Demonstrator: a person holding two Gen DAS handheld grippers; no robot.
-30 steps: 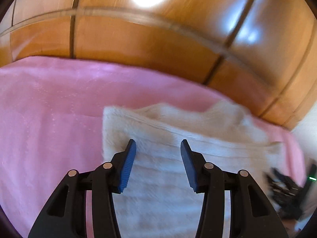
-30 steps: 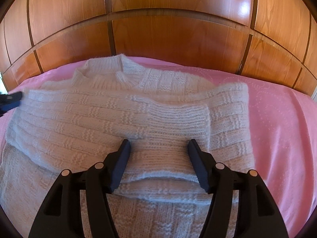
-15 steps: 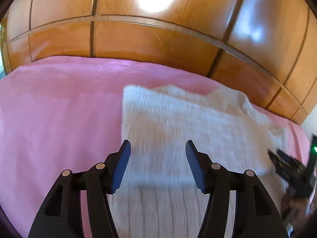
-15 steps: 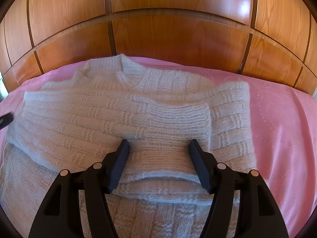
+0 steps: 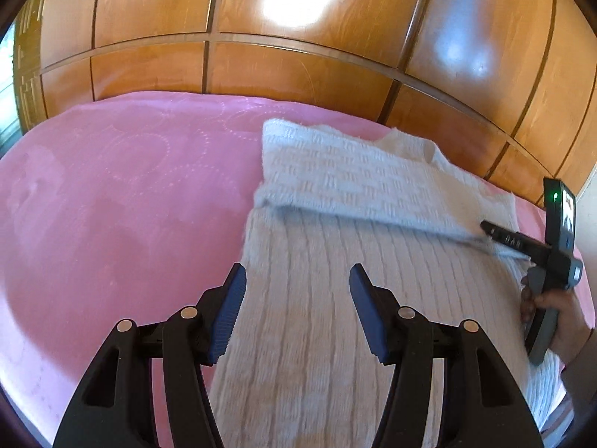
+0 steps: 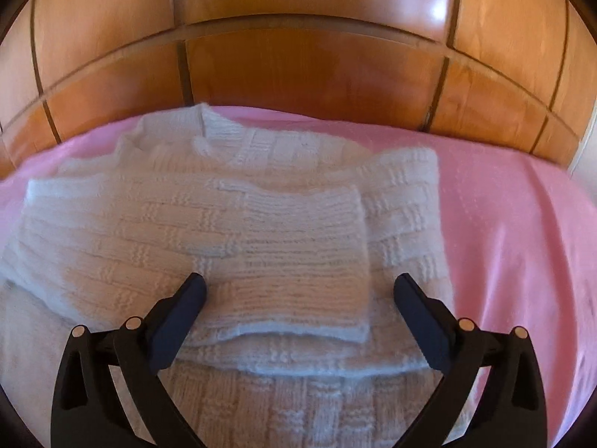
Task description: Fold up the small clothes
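Observation:
A white knitted sweater (image 5: pixel 335 298) lies flat on a pink bedspread (image 5: pixel 112 205), with both sleeves folded across its chest (image 6: pixel 261 231). My left gripper (image 5: pixel 296 313) is open and empty, above the sweater's lower left part. My right gripper (image 6: pixel 298 313) is open wide and empty, just above the ribbed cuff of the top sleeve (image 6: pixel 302 257). The right gripper also shows in the left wrist view (image 5: pixel 522 242), at the sweater's right edge, held by a hand.
A glossy wooden panelled headboard (image 5: pixel 298 63) rises behind the bed and also fills the top of the right wrist view (image 6: pixel 298 56). Bare pink bedspread lies left of the sweater and to its right (image 6: pixel 522 242).
My left gripper has pulled back and to the left, so more of the sweater body shows. My right gripper has opened wider and shifted slightly.

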